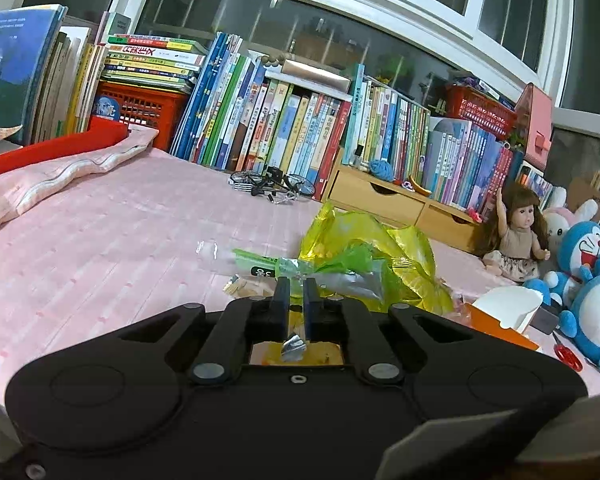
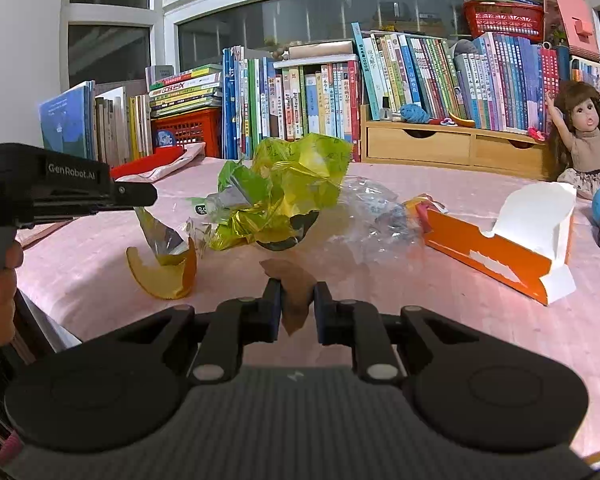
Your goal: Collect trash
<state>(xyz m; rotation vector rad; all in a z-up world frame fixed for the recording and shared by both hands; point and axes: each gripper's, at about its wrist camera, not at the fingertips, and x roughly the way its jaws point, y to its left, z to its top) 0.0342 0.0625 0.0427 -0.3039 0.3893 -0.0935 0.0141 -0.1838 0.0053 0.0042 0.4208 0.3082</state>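
Both grippers have a catch right now: the left gripper (image 1: pixel 296 282) is pinched down on a silvery foil wrapper (image 2: pixel 162 236) whose orange end droops onto the pink bedspread (image 1: pixel 100 240), and the right gripper (image 2: pixel 296 288) has its jaws pressed on a scrap of brown paper (image 2: pixel 296 300). My take is the trick here is to keep both squeezes firm and lift slowly, since foil is slippery and the paper scrap is only caught by an edge, so a quick swing could shake either loose. The rest of the trash sits just ahead: a crumpled yellow-green plastic bag (image 2: pixel 296 176), a wad of clear plastic wrap (image 2: pixel 376 208) and a torn orange-and-white carton (image 2: pixel 512 248). No bin in sight, can't tell where it goes. Off to the right a doll (image 2: pixel 584 136) leans by the books (image 2: pixel 420 72), so I'd steer clear of it.
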